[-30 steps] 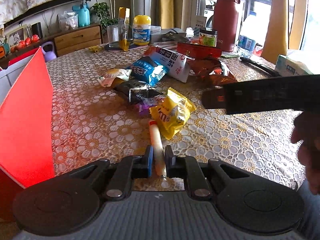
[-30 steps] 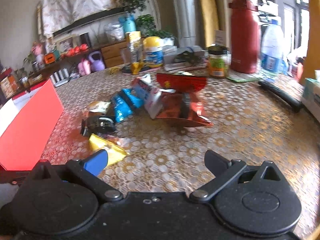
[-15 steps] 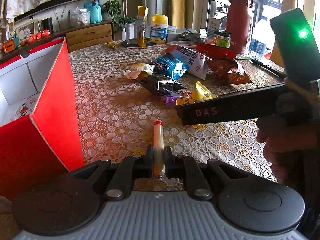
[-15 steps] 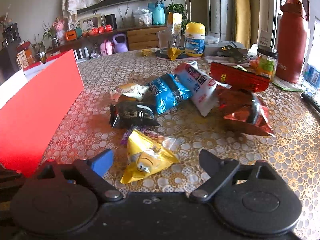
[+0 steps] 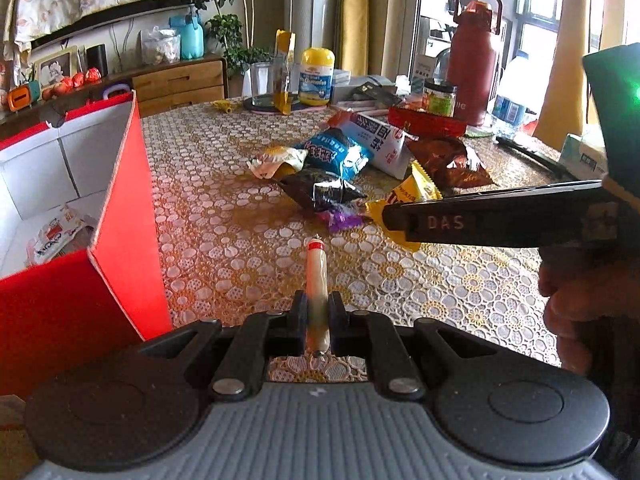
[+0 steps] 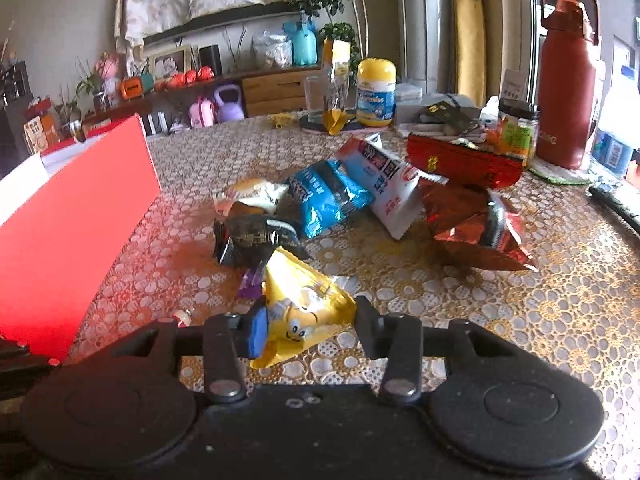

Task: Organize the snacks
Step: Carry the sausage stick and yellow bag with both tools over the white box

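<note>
The left gripper [image 5: 318,316] has its fingers clamped on a thin sausage stick [image 5: 316,276] just beside the red box [image 5: 124,216]. The right gripper [image 6: 306,330] has just been closing its fingers around the yellow snack packet [image 6: 304,304], which they now touch on the worktop [image 6: 520,312]. Beyond lie black [image 6: 256,236], blue [image 6: 326,196] and red packets [image 6: 472,220].

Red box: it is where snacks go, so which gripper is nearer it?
Left. The left gripper, holding a sausage, is beside the red box; the right gripper is farther off.
</note>
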Available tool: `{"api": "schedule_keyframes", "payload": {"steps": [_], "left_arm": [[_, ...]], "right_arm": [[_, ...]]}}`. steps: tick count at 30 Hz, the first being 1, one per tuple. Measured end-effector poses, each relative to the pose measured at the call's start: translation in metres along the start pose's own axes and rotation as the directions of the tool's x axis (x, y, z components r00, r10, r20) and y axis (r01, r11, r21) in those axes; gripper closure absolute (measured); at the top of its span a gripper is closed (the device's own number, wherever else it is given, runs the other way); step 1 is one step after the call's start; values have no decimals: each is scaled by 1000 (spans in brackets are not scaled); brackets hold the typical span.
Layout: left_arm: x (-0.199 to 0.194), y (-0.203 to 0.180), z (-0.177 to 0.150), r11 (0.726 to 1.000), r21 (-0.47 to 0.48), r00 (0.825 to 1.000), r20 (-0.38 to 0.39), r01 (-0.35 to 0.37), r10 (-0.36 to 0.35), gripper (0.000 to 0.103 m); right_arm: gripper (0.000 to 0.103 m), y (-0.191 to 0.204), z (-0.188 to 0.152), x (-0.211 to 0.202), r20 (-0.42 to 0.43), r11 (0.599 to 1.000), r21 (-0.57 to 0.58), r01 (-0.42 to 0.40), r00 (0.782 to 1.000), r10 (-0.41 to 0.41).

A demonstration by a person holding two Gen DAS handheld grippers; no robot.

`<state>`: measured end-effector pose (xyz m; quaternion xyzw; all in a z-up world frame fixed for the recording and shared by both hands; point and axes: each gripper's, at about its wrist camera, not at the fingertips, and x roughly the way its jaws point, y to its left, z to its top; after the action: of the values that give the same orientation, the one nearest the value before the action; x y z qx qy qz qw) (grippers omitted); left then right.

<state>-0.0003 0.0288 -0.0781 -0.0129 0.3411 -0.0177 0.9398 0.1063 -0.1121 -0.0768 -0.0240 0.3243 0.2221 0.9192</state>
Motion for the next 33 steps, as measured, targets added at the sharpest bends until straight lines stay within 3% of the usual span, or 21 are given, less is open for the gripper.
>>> {"api": "schedule_keyframes", "payload": {"steps": [16,33], "left_arm": [[-40,0,18,1000,0,995,100,3,-3,92],[-92,31,43,998,-41,970,237,-54,62,92]], "right_arm": [[60,1,12,-48,74,999,33,-2,997,0],[60,30,38,-82,167,998,-19,-63,984,65]]}}
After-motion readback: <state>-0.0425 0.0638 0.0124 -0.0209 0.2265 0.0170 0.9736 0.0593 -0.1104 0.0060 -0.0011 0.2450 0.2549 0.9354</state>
